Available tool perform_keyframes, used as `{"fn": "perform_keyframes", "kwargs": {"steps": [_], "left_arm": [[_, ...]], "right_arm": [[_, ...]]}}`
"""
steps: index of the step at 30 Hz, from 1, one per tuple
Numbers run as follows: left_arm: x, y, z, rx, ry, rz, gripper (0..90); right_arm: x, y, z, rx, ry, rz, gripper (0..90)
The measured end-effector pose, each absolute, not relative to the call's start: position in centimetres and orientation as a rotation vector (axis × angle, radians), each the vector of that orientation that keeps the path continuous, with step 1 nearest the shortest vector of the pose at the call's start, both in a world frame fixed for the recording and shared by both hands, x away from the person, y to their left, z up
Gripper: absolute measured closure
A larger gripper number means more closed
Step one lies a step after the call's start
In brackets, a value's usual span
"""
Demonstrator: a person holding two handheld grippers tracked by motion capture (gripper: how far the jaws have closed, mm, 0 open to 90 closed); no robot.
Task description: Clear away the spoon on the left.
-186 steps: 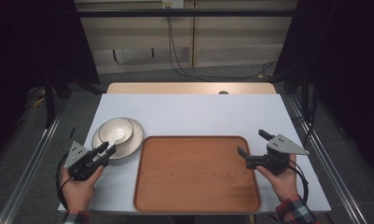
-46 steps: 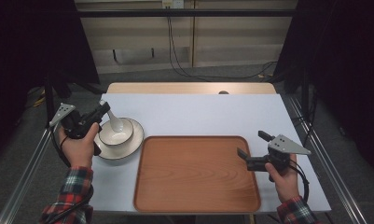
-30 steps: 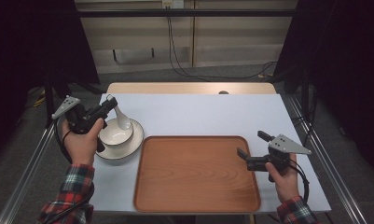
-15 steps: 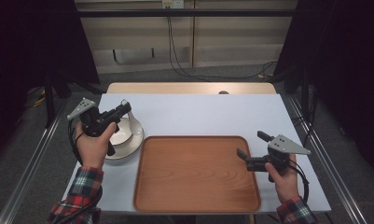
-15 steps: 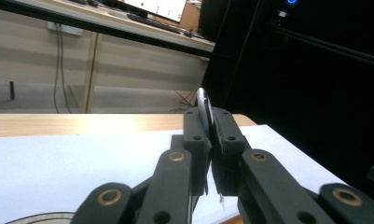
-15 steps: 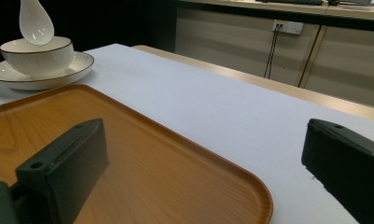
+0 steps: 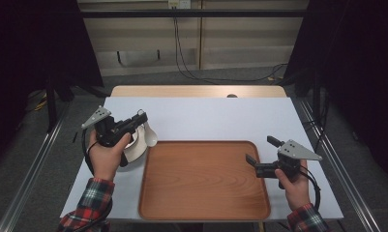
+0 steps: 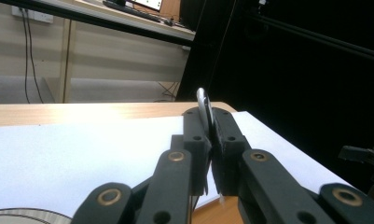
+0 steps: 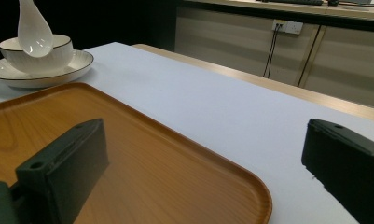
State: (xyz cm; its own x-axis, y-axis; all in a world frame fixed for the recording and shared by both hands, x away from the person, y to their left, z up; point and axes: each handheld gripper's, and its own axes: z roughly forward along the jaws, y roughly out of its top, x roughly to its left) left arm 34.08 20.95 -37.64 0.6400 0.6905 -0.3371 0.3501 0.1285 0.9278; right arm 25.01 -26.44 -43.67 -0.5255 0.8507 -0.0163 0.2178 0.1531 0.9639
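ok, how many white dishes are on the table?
3: a spoon pinched in the left gripper, a bowl and a plate under it, left of the tray.

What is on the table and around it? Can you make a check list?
Surface: white table, wooden edge behind.
Job's things: white spoon lifted over bowl on plate; wooden tray bare.
Clutter: nothing seen.
Grippers: left gripper shut on spoon; right gripper open at tray's right edge.
Cables: black cables down back wall.
Surroundings: dark curtains, metal rails at the sides.
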Motion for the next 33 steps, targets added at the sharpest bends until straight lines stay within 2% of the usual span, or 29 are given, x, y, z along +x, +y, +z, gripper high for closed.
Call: {"fn": "perform_keyframes", "kwargs": {"steps": [33], "left_arm": [[31.8,18.8,-41.5,1.544,0.886,0.171,85.5]], "right_arm": [[25.0,-26.1,-43.8,1.017,1.861,1.397,0.1]]}}
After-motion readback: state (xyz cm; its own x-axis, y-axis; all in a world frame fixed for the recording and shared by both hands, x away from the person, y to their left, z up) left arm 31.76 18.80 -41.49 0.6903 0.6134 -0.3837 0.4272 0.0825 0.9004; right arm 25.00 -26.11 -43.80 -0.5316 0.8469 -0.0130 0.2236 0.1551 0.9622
